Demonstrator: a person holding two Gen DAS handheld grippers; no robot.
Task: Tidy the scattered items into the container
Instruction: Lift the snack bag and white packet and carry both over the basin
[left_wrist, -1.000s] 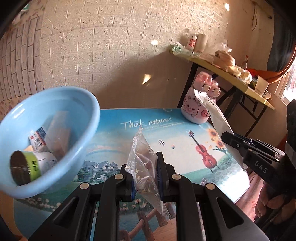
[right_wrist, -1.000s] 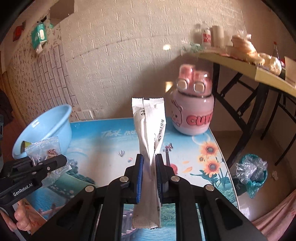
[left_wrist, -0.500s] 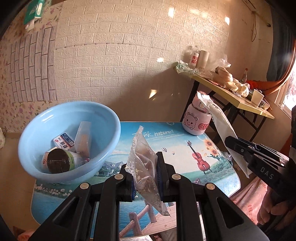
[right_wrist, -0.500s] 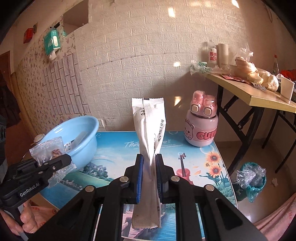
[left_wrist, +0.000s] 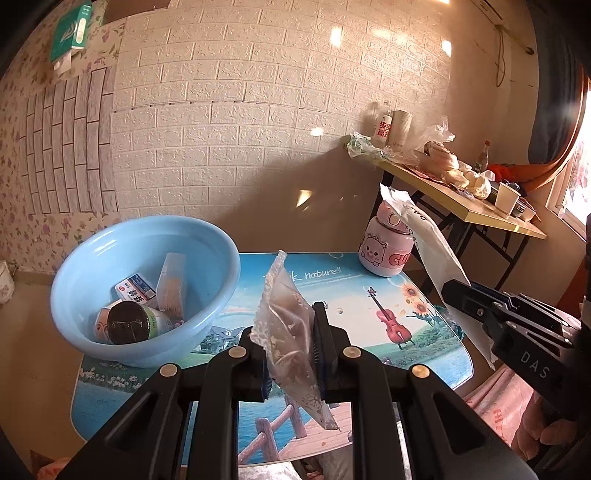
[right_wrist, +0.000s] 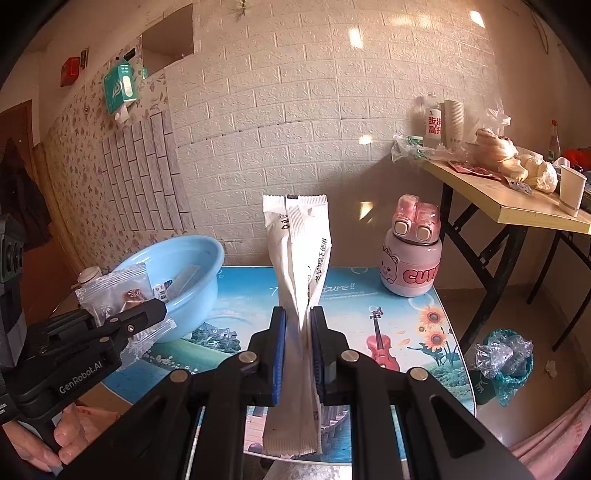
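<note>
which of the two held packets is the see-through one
The clear packet in the left gripper; brownish contents show through it. The long white sachet in the right gripper is opaque with printed text.

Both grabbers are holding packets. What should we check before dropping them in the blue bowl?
1. Left gripper shut on the clear packet: ok.
2. Right gripper shut on the white packet: ok.
3. Blue bowl upright on the table: ok.
4. Room left in the bowl beside the can and small packs: ok.
5. Packets already above the bowl: not ok, both sit nearer than it.
6. Pink bottle away from the bowl: ok.
</note>
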